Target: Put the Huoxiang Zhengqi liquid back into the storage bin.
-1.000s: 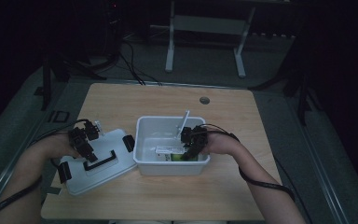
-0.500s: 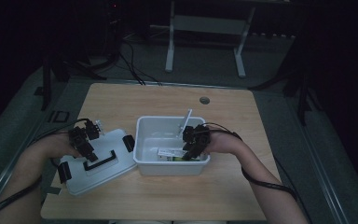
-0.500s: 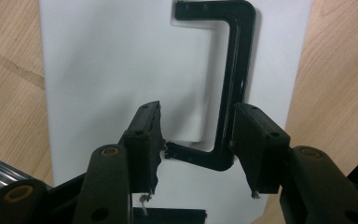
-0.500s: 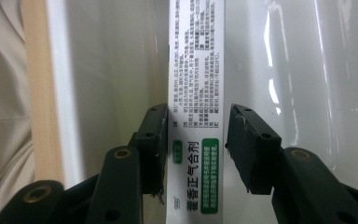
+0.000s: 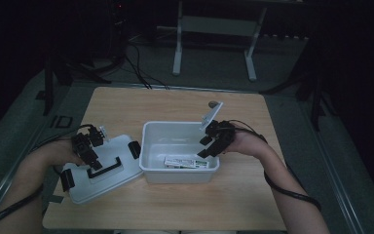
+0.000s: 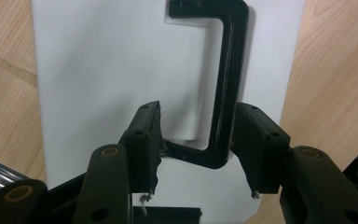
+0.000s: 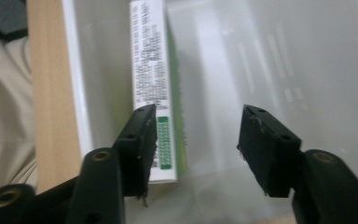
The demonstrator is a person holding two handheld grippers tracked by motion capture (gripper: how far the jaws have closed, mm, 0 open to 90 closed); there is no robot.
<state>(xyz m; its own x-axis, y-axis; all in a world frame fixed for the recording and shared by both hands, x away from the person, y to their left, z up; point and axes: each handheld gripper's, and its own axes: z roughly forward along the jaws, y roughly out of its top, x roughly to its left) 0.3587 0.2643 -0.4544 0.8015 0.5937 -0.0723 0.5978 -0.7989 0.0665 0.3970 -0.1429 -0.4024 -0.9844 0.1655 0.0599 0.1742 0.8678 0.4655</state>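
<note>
- Meanwhile, in the high view the right gripper (image 5: 208, 146) sits a little higher and farther toward the right rim of the white bin (image 5: 148, 146) than a second ago, when it reached lower into the bin.
- The white plate on top of that gripper now stands tilted above the bin's far right corner, higher in the frame than before.
- The left gripper (image 5: 91, 155) stays at the left of the frame over the white lid (image 5: 119, 171), much as in the earlier frames; the lid has not shifted on the worktop (image 5: 175, 105).
- In the left gripper view the fingers (image 6: 142, 140) stand at a middling gap on either side of the lid's black handle (image 6: 223, 93), near it; whether they press it I cannot tell.
- In the right gripper view the fingers (image 7: 140, 144) are spread wide and hold nothing, hanging above the bin floor.
- The task's thing, a white-and-green box (image 7: 156, 84), lies flat in the bin against its near wall, at the lower centre of the high view (image 5: 185, 162).
- Its label carries fine black print and a green block, too blurred to read.
</note>
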